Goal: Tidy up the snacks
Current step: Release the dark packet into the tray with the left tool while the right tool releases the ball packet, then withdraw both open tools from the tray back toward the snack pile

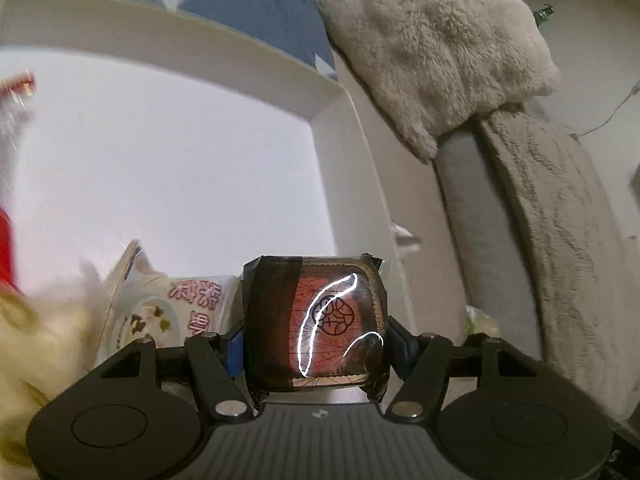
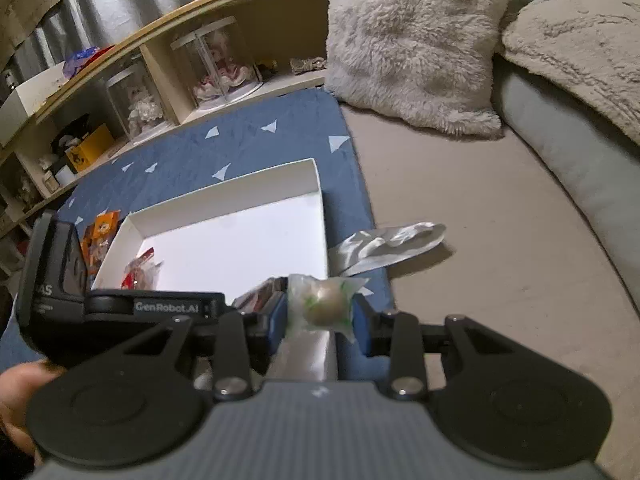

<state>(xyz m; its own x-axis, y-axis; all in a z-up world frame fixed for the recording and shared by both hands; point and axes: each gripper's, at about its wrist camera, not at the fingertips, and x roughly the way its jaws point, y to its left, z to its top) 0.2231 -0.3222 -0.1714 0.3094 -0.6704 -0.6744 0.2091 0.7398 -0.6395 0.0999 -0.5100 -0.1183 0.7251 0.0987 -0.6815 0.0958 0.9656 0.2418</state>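
Two snacks are being carried at once, one in each tool, and both are hanging over the near end of the white box (image 2: 240, 236), which looks like the place where the snacks are being gathered. The left tool (image 1: 316, 344) is clamping a dark square packet (image 1: 316, 320) with a red patterned face by its two side edges, keeping the flat face toward the camera so it can go down flat. The right tool (image 2: 320, 314) is squeezing a round sweet in a clear wrapper (image 2: 322, 306); its jaws are standing narrower because that snack is smaller.

The box is sitting on a blue mat (image 2: 240, 136) on the floor, beside a grey sofa with a fluffy cushion (image 2: 412, 40). My guess is that both snacks are about to be set inside, and the wide bare stretch of box floor suggests much sorting is left.

The left wrist view is showing the box from inside: a white wall (image 1: 160, 36), and close on the left a pale packet with pink writing (image 1: 188, 308) and a blurred yellowish bag (image 1: 36, 344). The right wrist view is showing the whole box from above, a red-and-clear packet (image 2: 140, 270) in its near left corner, orange packets (image 2: 100, 232) outside it, a crumpled silver wrapper (image 2: 392, 244) on the floor, and a shelf (image 2: 160, 80) behind
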